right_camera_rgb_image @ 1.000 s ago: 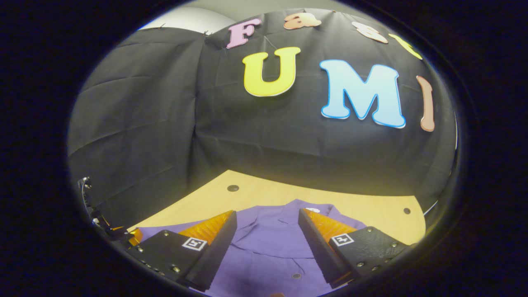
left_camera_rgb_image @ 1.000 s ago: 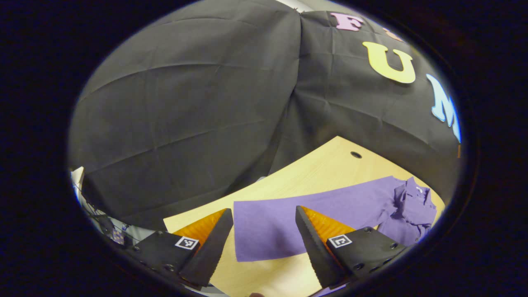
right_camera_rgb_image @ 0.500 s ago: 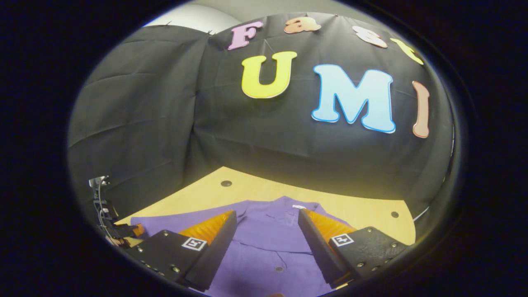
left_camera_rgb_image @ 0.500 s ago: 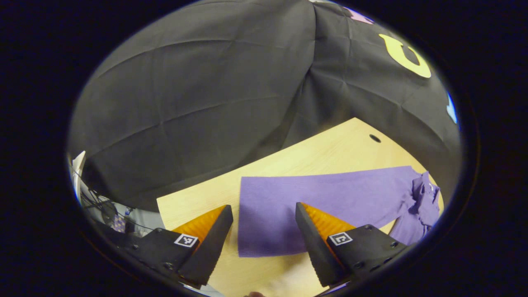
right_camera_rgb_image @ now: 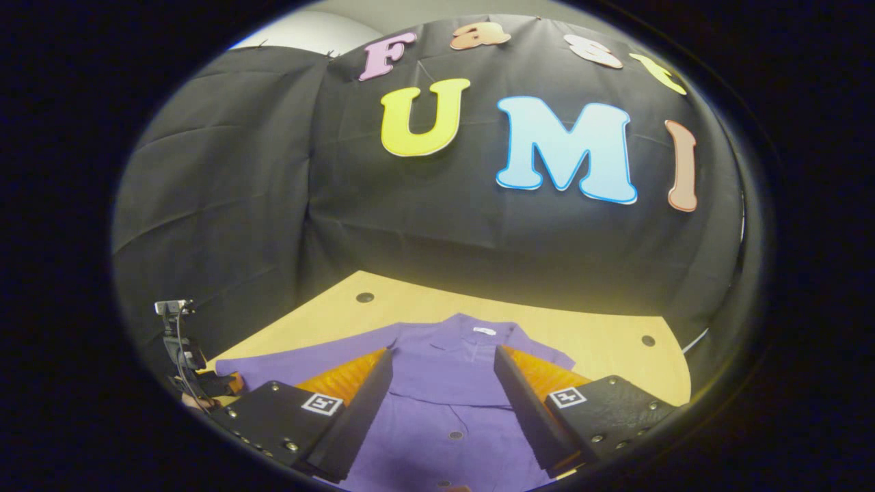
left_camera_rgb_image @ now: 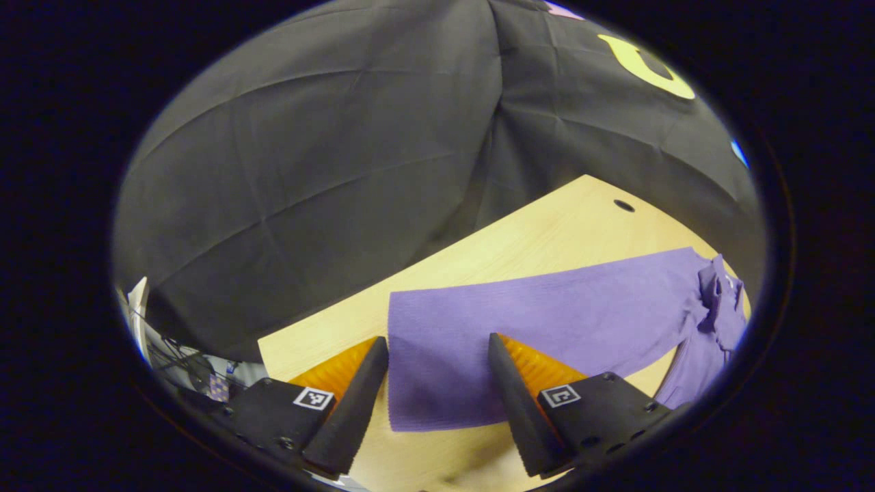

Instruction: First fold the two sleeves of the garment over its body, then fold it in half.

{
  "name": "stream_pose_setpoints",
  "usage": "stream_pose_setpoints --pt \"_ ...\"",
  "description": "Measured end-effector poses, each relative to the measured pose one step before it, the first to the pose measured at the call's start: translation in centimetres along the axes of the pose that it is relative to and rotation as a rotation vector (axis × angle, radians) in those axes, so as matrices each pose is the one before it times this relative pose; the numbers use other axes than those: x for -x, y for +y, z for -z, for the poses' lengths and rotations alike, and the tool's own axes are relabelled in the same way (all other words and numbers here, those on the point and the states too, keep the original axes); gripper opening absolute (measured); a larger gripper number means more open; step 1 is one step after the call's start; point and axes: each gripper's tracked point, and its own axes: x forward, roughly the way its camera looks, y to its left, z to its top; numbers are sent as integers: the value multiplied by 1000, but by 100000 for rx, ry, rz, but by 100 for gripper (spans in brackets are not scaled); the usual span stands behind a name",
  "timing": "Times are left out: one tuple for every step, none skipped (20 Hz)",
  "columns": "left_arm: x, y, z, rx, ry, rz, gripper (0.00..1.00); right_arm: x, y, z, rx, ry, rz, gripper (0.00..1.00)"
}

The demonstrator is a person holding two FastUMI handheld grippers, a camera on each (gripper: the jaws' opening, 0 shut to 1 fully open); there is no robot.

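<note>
The left gripper (left_camera_rgb_image: pixel 437 372) has edged closer over the sleeve (left_camera_rgb_image: pixel 519 321) cuff near the bench (left_camera_rgb_image: pixel 547 225) end, both grippers' jaws open; first sleeve fold not begun

My left gripper view looks forward and down from just above the table (left_camera_rgb_image: pixel 547 232), close over the cuff end of the garment's sleeve (left_camera_rgb_image: pixel 519 321), facing along that sleeve toward the collar (left_camera_rgb_image: pixel 718 301). My right gripper view sits low over the garment (right_camera_rgb_image: pixel 444 410), near its buttoned front, facing the collar (right_camera_rgb_image: pixel 472 338) and booth wall. Both views share the garment, the table and the wall.
</note>
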Motion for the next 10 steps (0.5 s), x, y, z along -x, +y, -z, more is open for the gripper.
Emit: stream_pose_setpoints --pt "132 -437 -187 -425 -157 89 91 12 27 299 -1084 877 -361 94" --pt "-8 -131 -80 -696 101 129 85 98 12 343 -1199 994 -313 94" --pt "-13 -374 38 -49 -407 2290 84 29 -31 308 -1124 821 -101 94" --pt "-186 -230 -159 -241 -376 -391 74 53 -111 260 -958 513 174 94" --pt "-33 56 243 -1435 20 111 64 98 -156 97 -751 536 278 94" --pt "-143 -78 51 -1220 230 296 63 155 -176 132 -636 -71 329 94" --pt "-8 -429 -40 198 -268 2444 56 243 -301 -25 -556 -231 686 94" --pt "-44 -279 -242 1351 -670 -1170 48 173 -186 -11 -593 -253 638 93" --pt "-121 139 -32 -198 -46 -304 41 195 -344 -1 -634 -172 586 93" --pt "67 235 10 -1294 375 -147 34 72 -323 91 -491 -215 782 94"
